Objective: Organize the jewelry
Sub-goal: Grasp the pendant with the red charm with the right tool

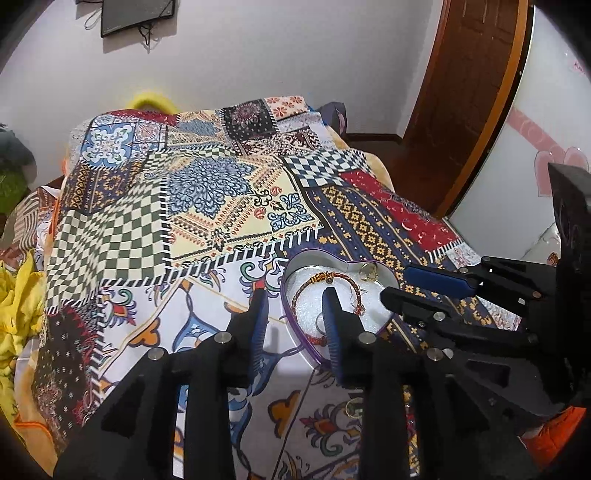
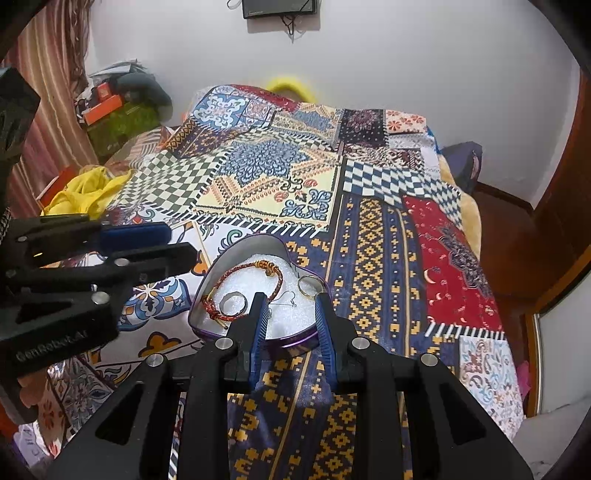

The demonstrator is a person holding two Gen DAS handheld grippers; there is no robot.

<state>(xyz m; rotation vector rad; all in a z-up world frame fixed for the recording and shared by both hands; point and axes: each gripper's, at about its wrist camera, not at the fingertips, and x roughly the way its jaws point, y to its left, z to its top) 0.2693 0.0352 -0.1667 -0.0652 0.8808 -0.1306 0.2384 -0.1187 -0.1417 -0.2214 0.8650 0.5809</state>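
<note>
Item: heart-shaped tin [image 2: 207,291], purple-rimmed and lined with white padding, resting on a bed [image 2: 373,236] covered by a patchwork-print spread.

Contents, seen from the right wrist view: one braided red-and-gold bracelet [image 2: 275,271] curving across the padding; one silver ring [image 2: 232,301] lying inside the bracelet's loop near the left wall; one gold ring [image 2: 308,284] leaning at the right wall; one small hook earring [image 2: 288,297] between bracelet and gold ring. All pieces lie inside the tin.

Left tongs [image 1: 293,302]: blue-padded fingers apart, nothing between them; one tip stands over the tin's padding, the other outside its left rim above the spread. Whether either tip touches the tin cannot be told.

Right tongs [image 2: 290,306]: fingers slightly apart, straddling the near part of the tin, tips above the padding; nothing is visibly gripped.

Surroundings: white wall with a dark screen [image 2: 279,7] mounted high; yellow cloth [image 2: 86,194] bunched beside the bed; wooden door [image 1: 469,74] seen from the left wrist view.
</note>
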